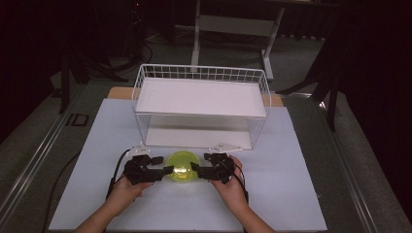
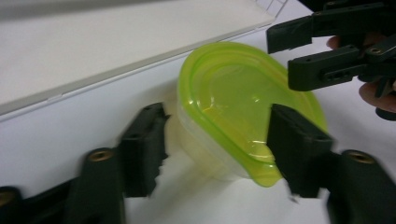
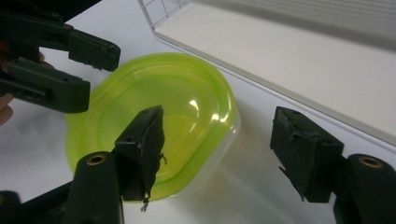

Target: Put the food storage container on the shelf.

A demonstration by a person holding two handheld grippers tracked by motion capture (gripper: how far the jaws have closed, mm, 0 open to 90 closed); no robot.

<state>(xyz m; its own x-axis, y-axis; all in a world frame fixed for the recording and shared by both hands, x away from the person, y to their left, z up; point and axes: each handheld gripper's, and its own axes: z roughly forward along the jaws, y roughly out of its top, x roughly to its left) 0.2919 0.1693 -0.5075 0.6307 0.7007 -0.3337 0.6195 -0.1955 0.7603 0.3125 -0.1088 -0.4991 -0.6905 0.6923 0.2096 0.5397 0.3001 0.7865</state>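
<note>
A round clear container with a yellow-green lid (image 1: 181, 166) sits on the white table just in front of the wire rack. My left gripper (image 1: 163, 165) is at its left side, open, with the lid's near rim (image 2: 233, 93) between the two jaws and not pinched. My right gripper (image 1: 199, 162) stands open at the container's right side; its left jaw lies over the lid (image 3: 177, 107) and its right jaw is out over bare table. Each gripper view also shows the opposite gripper (image 2: 327, 51) (image 3: 60, 60) across the lid, open.
A white two-level wire rack (image 1: 201, 73) stands behind the container, with its lower shelf board (image 3: 303, 60) close to the lid. The white table board (image 1: 272, 194) extends to both sides and in front. Dark floor and a desk frame lie beyond.
</note>
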